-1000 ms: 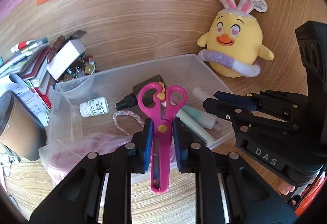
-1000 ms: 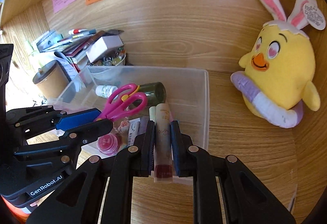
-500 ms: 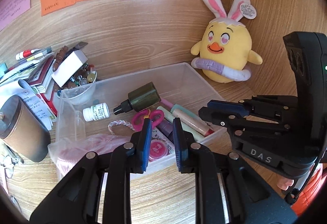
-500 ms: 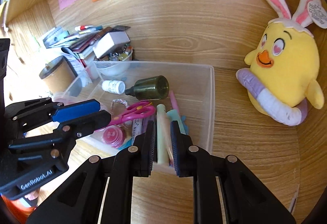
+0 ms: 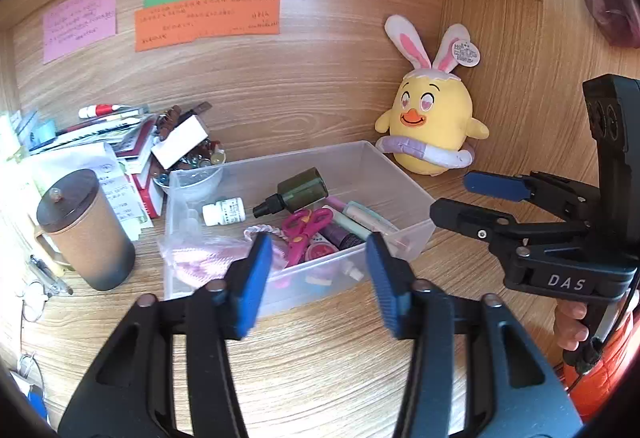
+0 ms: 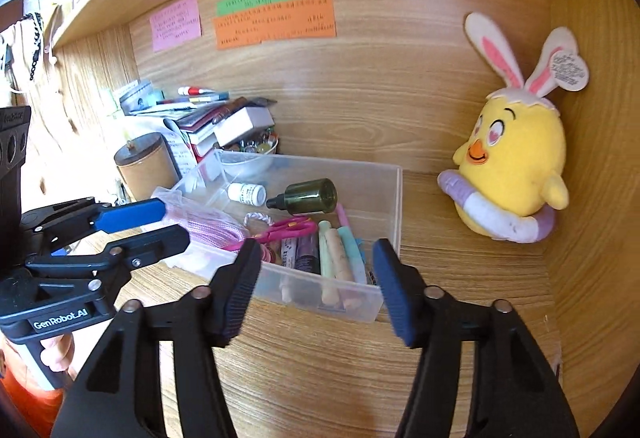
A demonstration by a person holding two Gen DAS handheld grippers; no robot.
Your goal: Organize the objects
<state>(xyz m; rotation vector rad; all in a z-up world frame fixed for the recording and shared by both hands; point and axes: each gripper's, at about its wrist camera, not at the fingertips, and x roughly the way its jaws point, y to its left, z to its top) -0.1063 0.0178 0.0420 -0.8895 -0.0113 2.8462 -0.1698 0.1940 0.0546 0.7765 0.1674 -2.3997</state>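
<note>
Scissors (image 5: pixel 306 228) with pink handles and the pale tubes (image 6: pixel 338 248) now lie inside the clear bin (image 5: pixel 416 238), while one second ago each was clamped in a gripper above it; so I judge that both drops are done. The left gripper (image 5: pixel 316 278) and the right gripper (image 6: pixel 316 280) are both spread wide and hold nothing, drawn back in front of the bin's near wall. Bare desk (image 6: pixel 320 358) lies in front of the bin for moving, but the plush chick (image 6: pixel 516 174) stands to its right and the brown canister (image 5: pixel 86 230) to its left.
</note>
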